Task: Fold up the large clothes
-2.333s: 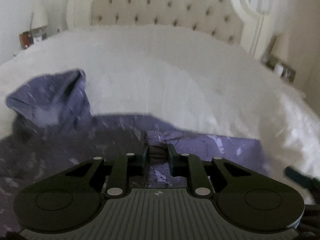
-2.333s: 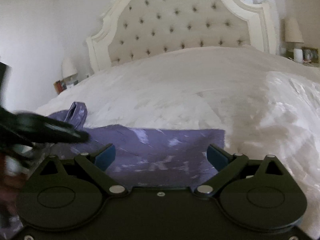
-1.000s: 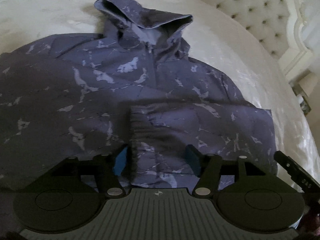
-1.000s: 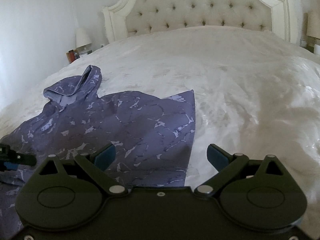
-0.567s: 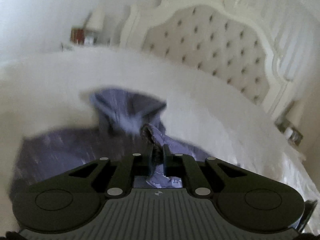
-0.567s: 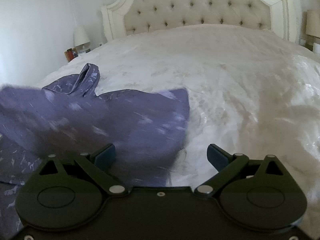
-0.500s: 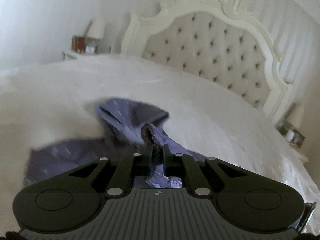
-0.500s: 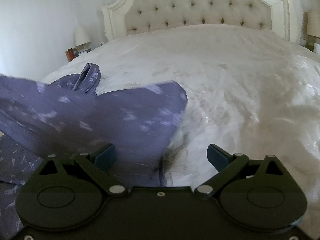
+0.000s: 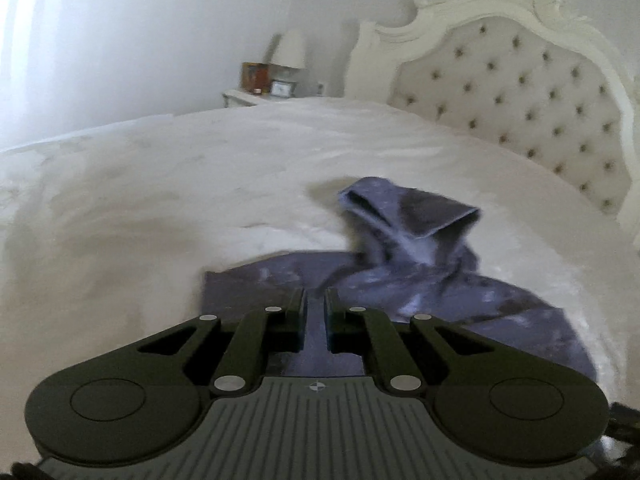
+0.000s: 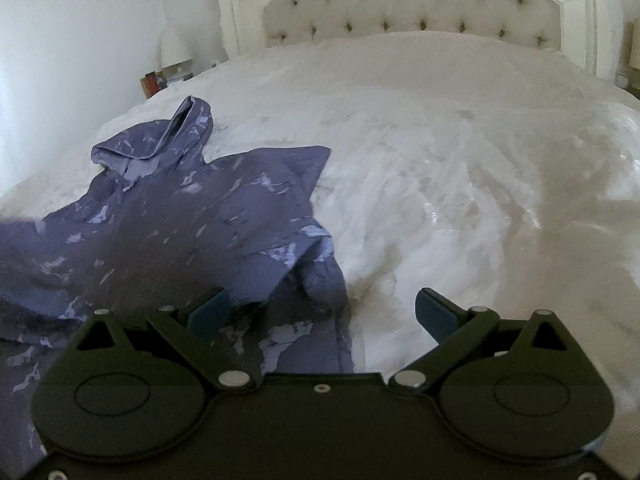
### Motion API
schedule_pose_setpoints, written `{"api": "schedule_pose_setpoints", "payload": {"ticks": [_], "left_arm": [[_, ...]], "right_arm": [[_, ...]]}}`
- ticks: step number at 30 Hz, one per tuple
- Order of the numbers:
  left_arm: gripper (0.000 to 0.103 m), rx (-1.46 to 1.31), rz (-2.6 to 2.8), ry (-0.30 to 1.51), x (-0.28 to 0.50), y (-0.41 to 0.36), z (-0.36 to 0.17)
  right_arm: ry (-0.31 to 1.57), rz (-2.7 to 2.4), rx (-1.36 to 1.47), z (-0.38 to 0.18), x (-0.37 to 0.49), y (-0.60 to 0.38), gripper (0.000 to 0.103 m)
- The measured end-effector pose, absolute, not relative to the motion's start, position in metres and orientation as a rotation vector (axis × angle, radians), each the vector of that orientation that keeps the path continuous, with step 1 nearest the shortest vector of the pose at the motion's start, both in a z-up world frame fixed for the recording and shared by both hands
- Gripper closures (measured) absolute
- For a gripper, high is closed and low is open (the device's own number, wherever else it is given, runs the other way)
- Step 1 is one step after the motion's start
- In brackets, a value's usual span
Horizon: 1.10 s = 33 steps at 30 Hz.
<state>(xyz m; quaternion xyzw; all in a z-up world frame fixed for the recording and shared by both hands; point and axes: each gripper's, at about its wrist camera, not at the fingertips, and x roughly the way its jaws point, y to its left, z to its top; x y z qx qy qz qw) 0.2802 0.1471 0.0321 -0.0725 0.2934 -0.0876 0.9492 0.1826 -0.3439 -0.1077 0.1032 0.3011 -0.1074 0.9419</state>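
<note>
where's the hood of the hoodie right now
The hood lies at the far end of the purple hoodie, on the left part of the white bed in the right wrist view, its opening up, pointing toward the bedside lamp.

Purple hoodie (image 10: 192,216) with pale streaks; white bedspread (image 10: 440,160); cream headboard (image 10: 400,4).

White bedspread (image 10: 440,128), cream tufted headboard (image 10: 400,4), bedside lamp (image 9: 289,50), small picture frame (image 9: 282,89) on nightstand (image 9: 240,99)
</note>
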Motion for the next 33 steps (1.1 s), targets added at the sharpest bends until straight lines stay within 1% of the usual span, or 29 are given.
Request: {"api": "schedule_pose_setpoints", "payload": {"ticks": [7, 10, 13, 14, 15, 16, 19, 23, 25, 33], "left_arm": [[0.094, -0.126, -0.089, 0.673, 0.294, 0.161, 0.0], [0.093, -0.135, -0.101, 0.688, 0.286, 0.158, -0.005], [0.091, -0.072, -0.153, 0.671, 0.273, 0.143, -0.003], [0.087, -0.034, -0.173, 0.661, 0.269, 0.135, -0.003], [0.08, 0.003, -0.193, 0.652, 0.266, 0.128, -0.004], [0.078, 0.03, -0.211, 0.645, 0.266, 0.121, -0.006], [0.078, 0.072, -0.242, 0.661, 0.267, 0.106, -0.017], [0.077, 0.118, -0.21, 0.736, 0.283, 0.102, -0.052], [0.077, 0.125, -0.218, 0.699, 0.281, 0.105, -0.062], [0.077, 0.119, -0.21, 0.652, 0.266, 0.109, -0.068]], "right_arm": [[0.633, -0.228, 0.214, -0.111, 0.187, -0.346, 0.003], [0.638, -0.236, 0.226, -0.113, 0.189, -0.348, 0.003], [0.644, -0.233, 0.225, -0.115, 0.19, -0.347, 0.001], [0.645, -0.232, 0.223, -0.115, 0.191, -0.347, 0.001], [0.647, -0.231, 0.219, -0.116, 0.191, -0.346, 0.001], [0.649, -0.23, 0.215, -0.116, 0.192, -0.345, 0.001], [0.657, -0.228, 0.209, -0.118, 0.192, -0.344, 0.001], [0.674, -0.244, 0.208, -0.12, 0.192, -0.348, 0.001], [0.686, -0.26, 0.21, -0.123, 0.192, -0.351, 0.001], [0.696, -0.306, 0.163, -0.124, 0.207, -0.352, 0.001]]}}
